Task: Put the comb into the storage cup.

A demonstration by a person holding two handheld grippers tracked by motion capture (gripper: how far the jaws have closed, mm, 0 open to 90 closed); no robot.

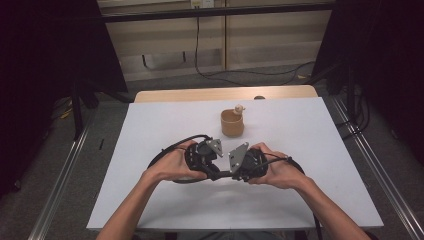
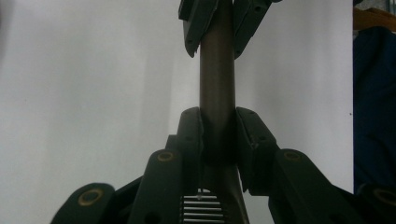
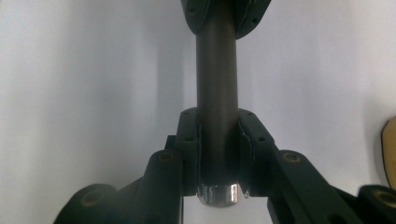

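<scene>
A dark, slim cylindrical rod (image 1: 225,175) is held level between the two grippers, just above the white table top (image 1: 150,145). My left gripper (image 1: 216,172) points right and my right gripper (image 1: 235,175) points left, so they face each other tip to tip. In the left gripper view the black jaws (image 2: 218,116) press on the rod (image 2: 217,84), with the other gripper's jaws clamped on it higher up. In the right gripper view the jaws (image 3: 218,116) are shut on the same rod (image 3: 217,70), whose shiny silver end (image 3: 217,193) sits between the jaw bases.
A tan wooden cup (image 1: 232,124) with a small knobbed piece (image 1: 239,108) poking out of it stands just behind the hands; its edge (image 3: 390,149) shows in the right gripper view. Black cables loop beside both hands. Metal rails run along both sides of the table.
</scene>
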